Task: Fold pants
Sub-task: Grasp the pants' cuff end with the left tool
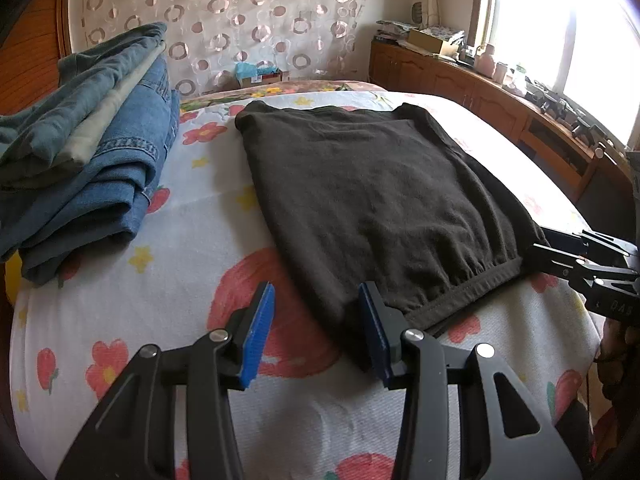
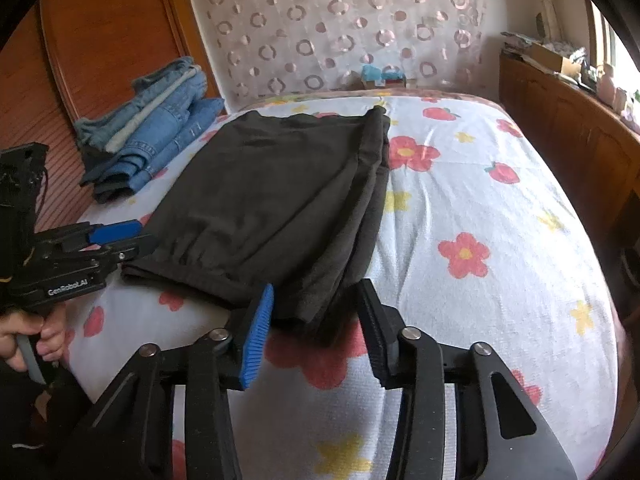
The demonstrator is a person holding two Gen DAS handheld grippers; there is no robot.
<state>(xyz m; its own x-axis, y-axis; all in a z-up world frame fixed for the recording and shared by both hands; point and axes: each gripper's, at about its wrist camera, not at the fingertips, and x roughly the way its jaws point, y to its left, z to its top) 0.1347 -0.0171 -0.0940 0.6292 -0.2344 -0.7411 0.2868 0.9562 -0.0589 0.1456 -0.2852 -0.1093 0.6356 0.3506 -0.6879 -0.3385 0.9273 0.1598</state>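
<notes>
The black pants (image 1: 372,196) are lying folded on the flowered bed (image 1: 192,248), waistband nearest, long axis running away toward the headboard. The left hand-held gripper (image 1: 316,336) is standing partly open at the waistband's left corner, and the right hand-held gripper (image 2: 316,332) is straddling the right corner, not yet pinching. Both should be biting every layer evenly before lifting.

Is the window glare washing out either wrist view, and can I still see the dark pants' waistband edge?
Left wrist view: window blown out white at upper right, yet the waistband of the dark pants stays readable. Right wrist view: only a sliver of glare at the right edge; pants evenly lit, folds visible. Both views bend strongly at the rims.
</notes>
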